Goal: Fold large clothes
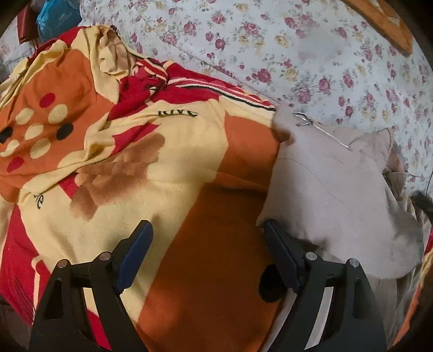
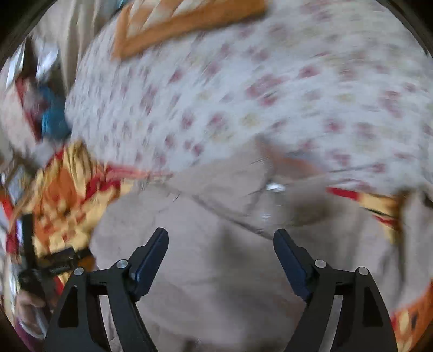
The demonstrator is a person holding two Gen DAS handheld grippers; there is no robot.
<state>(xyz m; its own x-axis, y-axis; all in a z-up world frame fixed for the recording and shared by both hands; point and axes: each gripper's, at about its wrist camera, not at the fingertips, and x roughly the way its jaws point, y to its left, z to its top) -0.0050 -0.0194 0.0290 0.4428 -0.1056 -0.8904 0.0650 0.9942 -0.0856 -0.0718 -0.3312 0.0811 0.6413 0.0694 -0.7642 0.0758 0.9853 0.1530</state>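
A large beige garment point(image 1: 338, 195) lies rumpled on a patterned blanket, with a small metal clasp point(image 1: 304, 117) near its far edge. My left gripper point(image 1: 207, 227) is open over the blanket's orange patch. Its right fingertip point(image 1: 270, 227) sits at the garment's near-left corner, and nothing is between the fingers. The right wrist view is motion-blurred. There the beige garment point(image 2: 216, 284) spreads under my right gripper point(image 2: 220, 234), which is open and empty. The clasp point(image 2: 274, 186) lies beyond it. At the left edge a hand point(image 2: 27, 306) holds a black tool, seemingly the other gripper.
The orange, yellow and red blanket point(image 1: 162, 151) covers the left and middle of the bed. A floral sheet point(image 1: 297, 54) stretches behind it. An orange-bordered cloth point(image 1: 379, 19) lies at the far right, and a blue bag point(image 1: 54, 16) sits at the far left.
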